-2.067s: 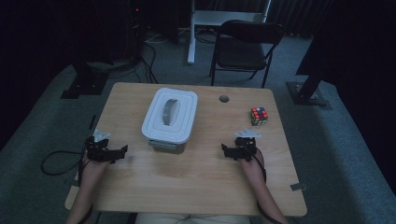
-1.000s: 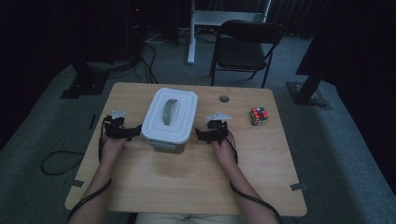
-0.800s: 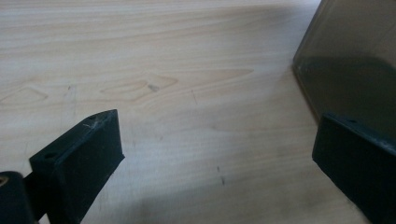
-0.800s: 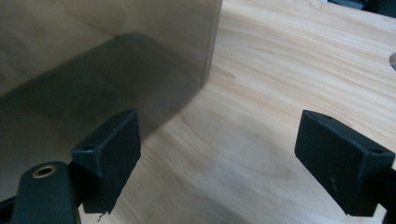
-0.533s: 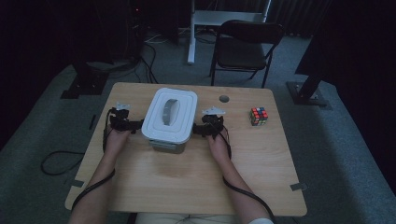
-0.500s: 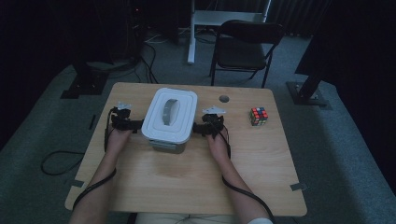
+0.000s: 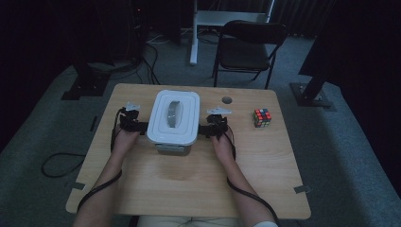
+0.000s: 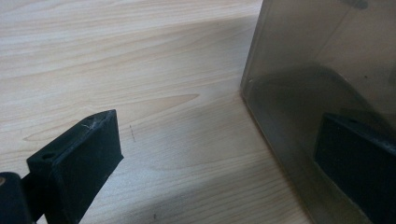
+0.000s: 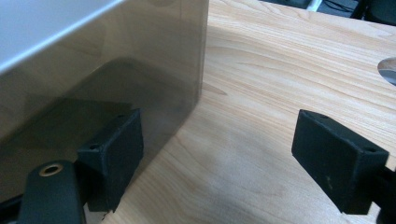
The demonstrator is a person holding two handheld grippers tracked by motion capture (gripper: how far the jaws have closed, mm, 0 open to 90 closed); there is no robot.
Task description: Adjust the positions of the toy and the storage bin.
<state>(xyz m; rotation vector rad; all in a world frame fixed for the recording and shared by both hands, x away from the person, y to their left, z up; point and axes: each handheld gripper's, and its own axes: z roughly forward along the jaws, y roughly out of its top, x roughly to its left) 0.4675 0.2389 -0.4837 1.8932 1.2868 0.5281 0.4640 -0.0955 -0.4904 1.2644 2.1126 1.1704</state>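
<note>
Dim room, wood table [image 7: 189,184]; lidded box [image 7: 173,117] sits mid-table, long axis running away from the person. Left gripper [image 7: 134,126] and right gripper [image 7: 208,129] flank its long sides, about equally near. Both spread, pinching nothing; right's jaws have just been closing, nothing between them. Box: white lid, smoky translucent walls.
</note>
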